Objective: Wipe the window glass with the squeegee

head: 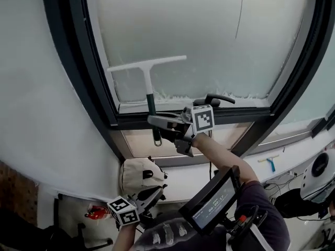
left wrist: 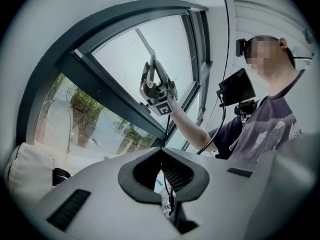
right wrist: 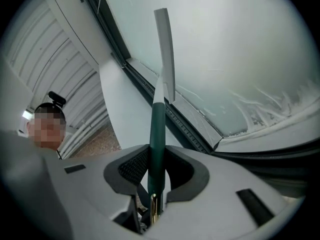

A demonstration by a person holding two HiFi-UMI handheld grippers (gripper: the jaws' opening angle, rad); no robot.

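Note:
The squeegee point(head: 148, 71) has a white T-shaped blade and a dark green handle point(right wrist: 157, 129). Its blade lies against the frosted window glass point(head: 209, 30), near the pane's lower left corner. My right gripper point(head: 158, 122) is shut on the handle just below the pane's bottom frame, and the right gripper view point(right wrist: 156, 173) shows the handle running up between the jaws. A streaky wet edge point(right wrist: 265, 106) runs along the bottom of the pane. My left gripper point(head: 153, 194) hangs low by the person's body with its jaws shut on nothing point(left wrist: 162, 167).
A dark window frame point(head: 78, 67) borders the pane, and a black window handle point(head: 215, 99) sits on its bottom rail. Below are a panda cushion point(head: 140, 172), a small chest monitor point(head: 212, 200) and a blue-handled tool point(head: 270, 162) on the sill.

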